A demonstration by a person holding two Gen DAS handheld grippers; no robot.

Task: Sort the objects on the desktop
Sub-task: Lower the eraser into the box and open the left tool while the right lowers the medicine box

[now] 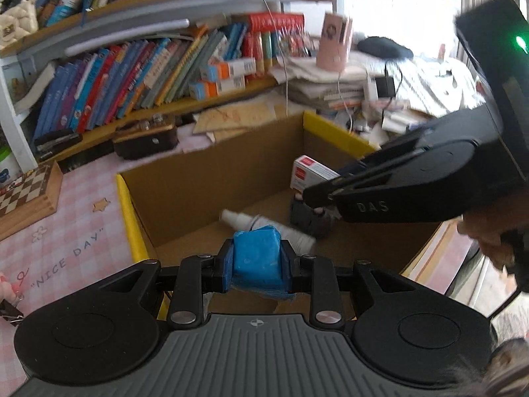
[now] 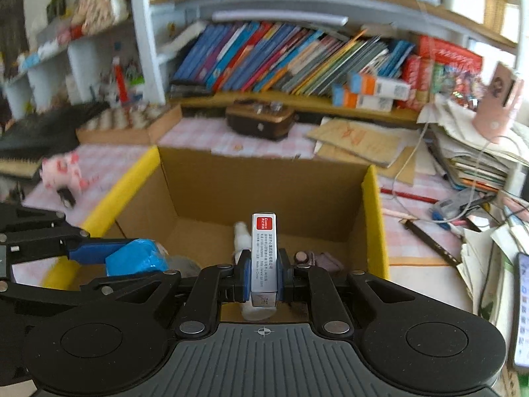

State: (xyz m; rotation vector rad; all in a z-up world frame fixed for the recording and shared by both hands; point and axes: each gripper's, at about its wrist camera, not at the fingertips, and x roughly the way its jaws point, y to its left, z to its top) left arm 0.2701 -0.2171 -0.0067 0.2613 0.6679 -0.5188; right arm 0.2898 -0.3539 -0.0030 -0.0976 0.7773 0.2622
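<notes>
We hold the left gripper pinched on a blue packet, its pads pressed against both sides, above the near edge of the open cardboard box with yellow-taped rims. Our right gripper clamps a slim white carton with a red label, standing upright between its pads, also over the box. Below and just ahead of both grippers, on the box floor, lie a white bottle and a small dark object. Beyond the box, past the grippers, the pink checked tabletop carries a brown case.
</notes>
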